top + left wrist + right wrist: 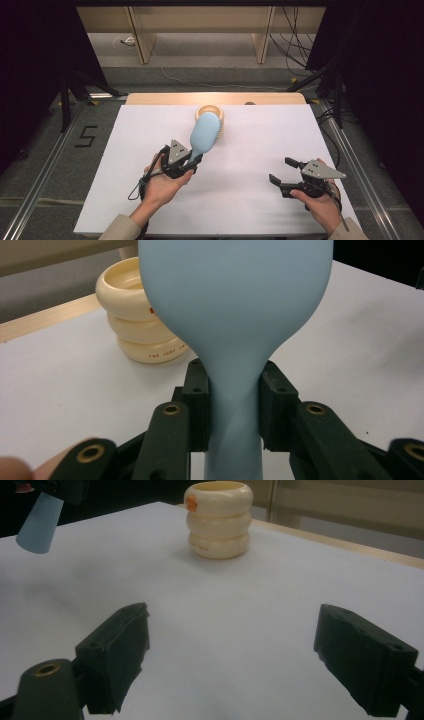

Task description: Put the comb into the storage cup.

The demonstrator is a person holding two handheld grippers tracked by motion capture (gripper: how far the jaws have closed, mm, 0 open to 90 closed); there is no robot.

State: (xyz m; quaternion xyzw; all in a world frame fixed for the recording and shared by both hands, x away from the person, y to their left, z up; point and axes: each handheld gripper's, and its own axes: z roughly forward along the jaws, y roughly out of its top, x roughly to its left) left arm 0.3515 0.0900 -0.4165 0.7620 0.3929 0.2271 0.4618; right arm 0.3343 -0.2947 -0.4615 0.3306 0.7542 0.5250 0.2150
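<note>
A person stands at a desk (150, 210) covered with a white sheet, holding a claw in each hand. The left claw (194, 161) is clenched around the narrow handle of a pale blue plastic hairbrush (204, 134). In the left gripper view the two black jaws press against either side of the blue neck (234, 390), just below where it widens into the oval head. The brush is lifted off the desk and points away from the person, slanting up and slightly to the right in the high view. Bristles show along the right edge of its head there.

Behind the brush head, near the far edge of the white sheet, stands a cream-coloured ribbed round holder (210, 111) shaped like three stacked rings. It has an open top, an orange mark on its upper ring (191, 502) and small dark lettering on the lowest ring. The brush head overlaps the holder in the high view; whether the two touch cannot be told. In the left gripper view the holder (131, 315) sits to the left of the brush and partly behind it.

The right claw (282, 171) is released, its jaws spread wide apart with nothing between them. It hovers low over the right side of the desk, well apart from the brush and the holder. In the right gripper view the blue handle end (40, 522) shows at the upper left, hanging from the left claw.
</note>
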